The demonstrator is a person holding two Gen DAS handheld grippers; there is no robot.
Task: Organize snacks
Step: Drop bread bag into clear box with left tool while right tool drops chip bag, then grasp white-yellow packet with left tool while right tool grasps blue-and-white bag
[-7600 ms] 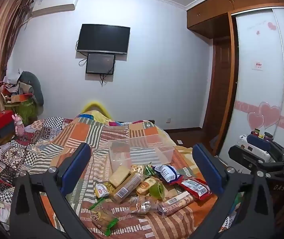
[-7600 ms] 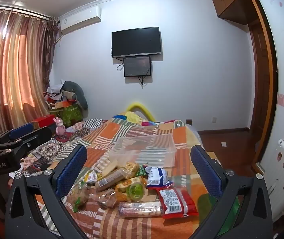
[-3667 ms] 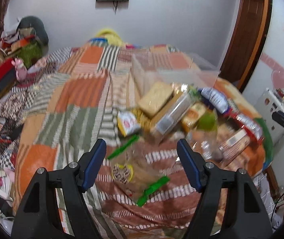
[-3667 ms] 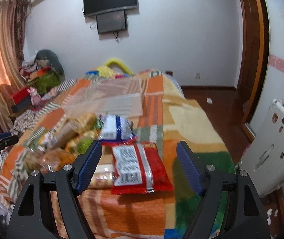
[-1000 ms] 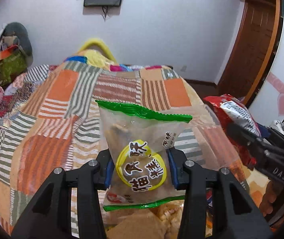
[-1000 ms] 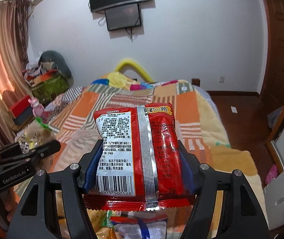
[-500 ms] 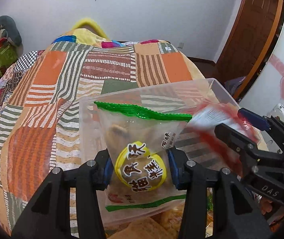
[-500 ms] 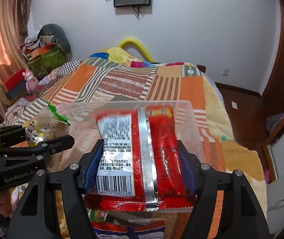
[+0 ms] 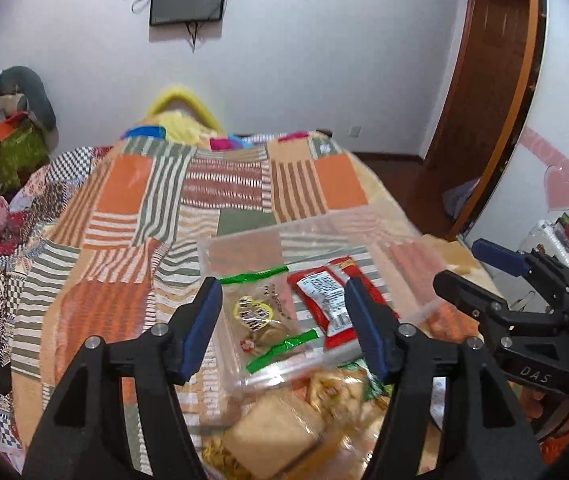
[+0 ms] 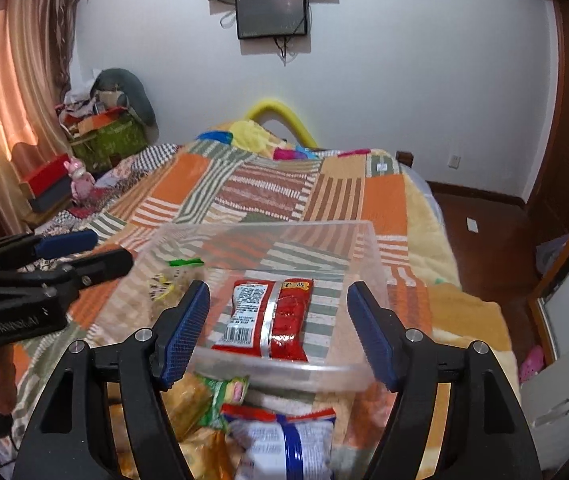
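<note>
Snack packets, one green-edged clear (image 9: 262,318) and one red foil (image 10: 270,318), lie lengthwise in the clear plastic tub (image 10: 284,372) beneath both opening, empty grippers, left (image 9: 280,328) and right (image 10: 280,330).

One clear plastic bin (image 10: 348,256) sits on one patchwork bedspread (image 10: 276,192). Two snack packets lie inside: one red packet (image 10: 272,320) and one green-trimmed clear packet (image 9: 262,316). At the bin's near edge, one blue-and-white packet (image 10: 284,444) shows; the rest blur.

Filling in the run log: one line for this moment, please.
left hand-held gripper: opening, empty | right hand-held gripper: opening, empty | green-edged packet, red packet: in clear bin
</note>
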